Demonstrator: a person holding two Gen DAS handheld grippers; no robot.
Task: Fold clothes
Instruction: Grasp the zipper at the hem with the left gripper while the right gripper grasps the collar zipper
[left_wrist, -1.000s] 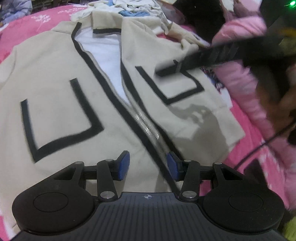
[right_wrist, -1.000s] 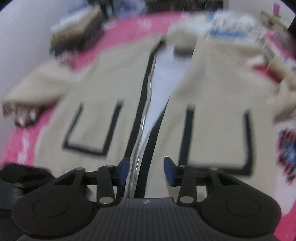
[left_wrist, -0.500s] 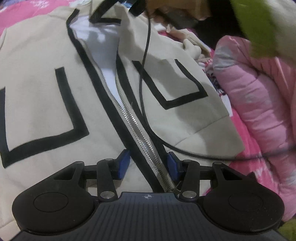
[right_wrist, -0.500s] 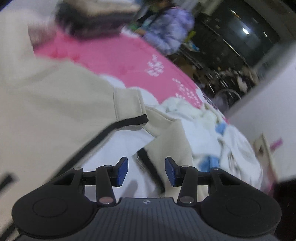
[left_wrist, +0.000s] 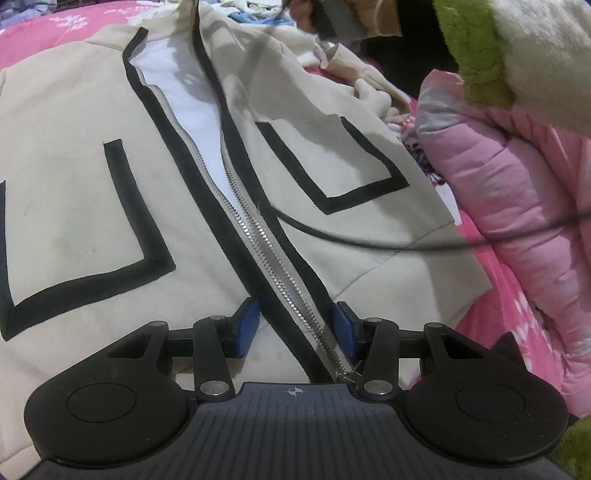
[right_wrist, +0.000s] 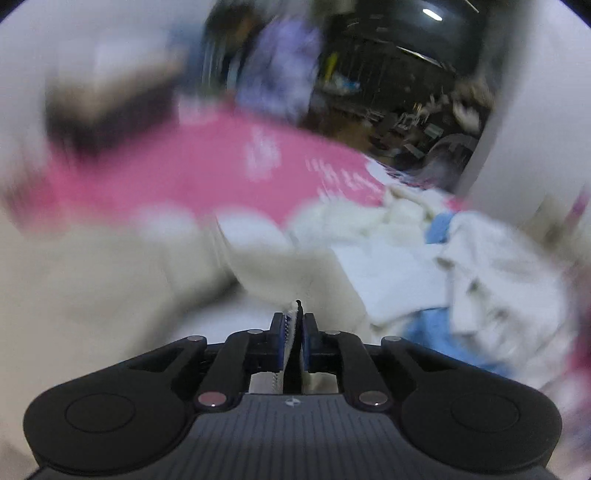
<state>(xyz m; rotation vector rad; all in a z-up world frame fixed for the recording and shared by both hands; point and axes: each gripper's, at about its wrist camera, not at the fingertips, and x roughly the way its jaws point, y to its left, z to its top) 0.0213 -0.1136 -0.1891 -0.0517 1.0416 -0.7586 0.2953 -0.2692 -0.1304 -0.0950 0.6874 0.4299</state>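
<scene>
— Where cream fabric spreads flat over the pink bedspread (left_wrist: 44, 22): jacket (left_wrist: 74, 155), front up, black trim along both front edges, black U-shaped pocket outlines on each panel. Half unzipped, white lining showing in the gap above.

— And the zipper (left_wrist: 273, 254)?

— Silver teeth, running diagonally down toward the bottom hem, meeting close to the left gripper (left_wrist: 295, 326).

— Fingers on that one?

— Spread wide, blue pads (left_wrist: 247, 325) on either side of the zipper line, low over the hem, nothing pinched between them.

— Right gripper (right_wrist: 294, 339)?

— Pressed nearly closed on a thin edge of the jacket, cream cloth with a bit of black trim and zipper teeth poking up between the pads. Hard to tell much else, heavy blur across that view.

— Seen from the left wrist?

— Only partly, at the top edge, near the collar, with that front edge pulled up from the bed.

— Anything else around?

— Black cable (left_wrist: 351, 240) draped across the jacket's right-hand panel. Pink quilted blanket (left_wrist: 517, 192) bunched beside the jacket. Pile of white and blue laundry (right_wrist: 461, 266) beyond the collar. Green and white fuzzy sleeve (left_wrist: 517, 48) in the upper corner.
</scene>
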